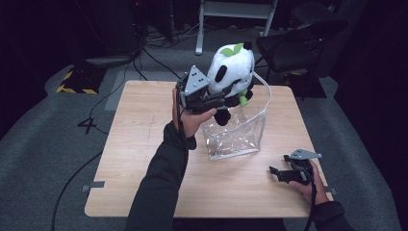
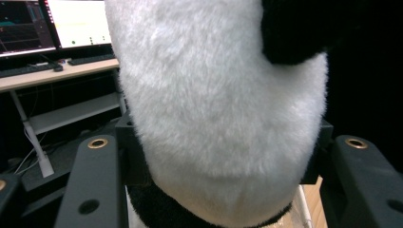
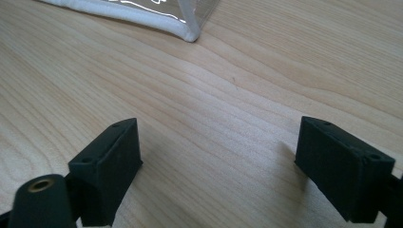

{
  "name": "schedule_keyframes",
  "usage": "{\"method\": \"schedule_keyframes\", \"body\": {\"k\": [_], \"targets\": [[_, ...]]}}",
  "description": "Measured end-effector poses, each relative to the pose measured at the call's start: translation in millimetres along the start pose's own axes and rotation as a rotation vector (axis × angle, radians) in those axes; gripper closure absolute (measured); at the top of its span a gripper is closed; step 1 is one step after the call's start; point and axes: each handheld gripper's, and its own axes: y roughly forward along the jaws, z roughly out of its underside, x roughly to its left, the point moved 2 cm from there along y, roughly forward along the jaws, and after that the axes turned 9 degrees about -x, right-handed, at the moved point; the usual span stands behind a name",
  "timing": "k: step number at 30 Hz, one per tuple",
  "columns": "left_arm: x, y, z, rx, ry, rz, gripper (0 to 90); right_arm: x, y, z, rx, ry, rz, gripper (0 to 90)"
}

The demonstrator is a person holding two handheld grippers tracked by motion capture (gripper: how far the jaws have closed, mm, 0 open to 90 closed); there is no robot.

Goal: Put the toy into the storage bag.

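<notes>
The high view looked down from above the person's side, facing forward over the whole wooden table [image 1: 144,159] and the dark floor behind it. The left gripper view sat very close to the panda toy [image 2: 218,109], looking sideways off the table toward a desk with screens [image 2: 52,28]. The right gripper view sat low, very near the tabletop [image 3: 237,109], facing the corner of the clear bag [image 3: 187,31]. The high view also showed that panda toy [image 1: 233,72], clear bag [image 1: 235,137] and tabletop.
</notes>
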Motion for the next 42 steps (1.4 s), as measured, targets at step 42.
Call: {"method": "schedule_keyframes", "body": {"k": [42], "targets": [[-9.4, 38.4, 34.9, 0.202, 0.032, 0.036, 36.5, 0.0, 0.0, 0.0, 0.0, 0.0, 0.0, 15.0]]}}
